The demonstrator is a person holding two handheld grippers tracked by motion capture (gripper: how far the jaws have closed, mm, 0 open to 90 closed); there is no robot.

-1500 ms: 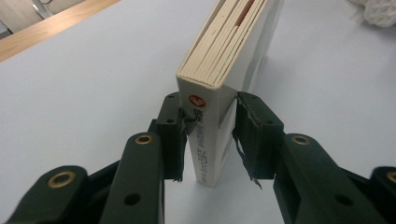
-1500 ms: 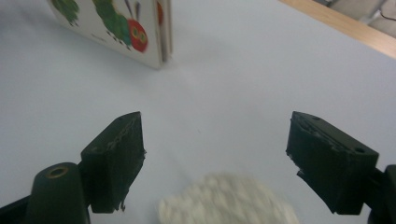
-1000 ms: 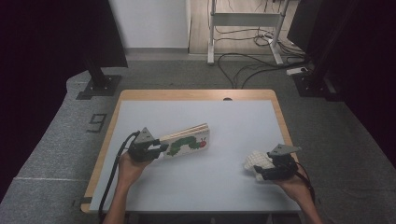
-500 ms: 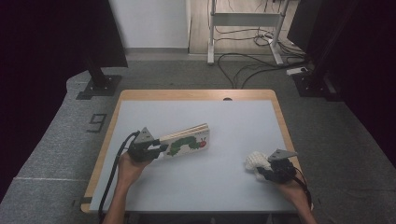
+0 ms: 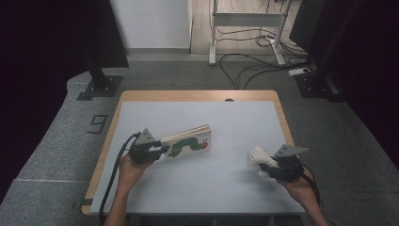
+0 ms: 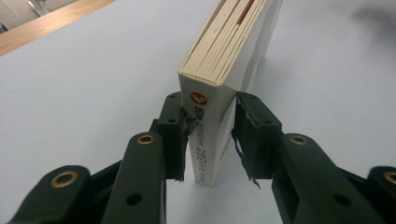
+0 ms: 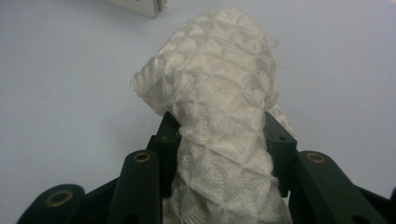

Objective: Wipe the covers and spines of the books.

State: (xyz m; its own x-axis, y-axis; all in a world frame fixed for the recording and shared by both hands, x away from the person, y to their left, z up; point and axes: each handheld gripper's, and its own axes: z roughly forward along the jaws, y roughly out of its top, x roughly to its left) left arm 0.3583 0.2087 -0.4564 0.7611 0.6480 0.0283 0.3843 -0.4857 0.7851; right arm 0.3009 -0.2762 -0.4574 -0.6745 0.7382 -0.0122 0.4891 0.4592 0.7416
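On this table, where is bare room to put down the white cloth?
Free: the wide grey strip between the board book and the far wooden edge of the table, and the middle patch between the book and the white cloth. Crowded: around the left tool and the right tool.

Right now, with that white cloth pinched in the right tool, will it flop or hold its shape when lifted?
The white cloth will probably flop: it bunches and folds between the right tool jaws. It looks light and loosely woven, so unlikely to slip, though its loose end may drag.
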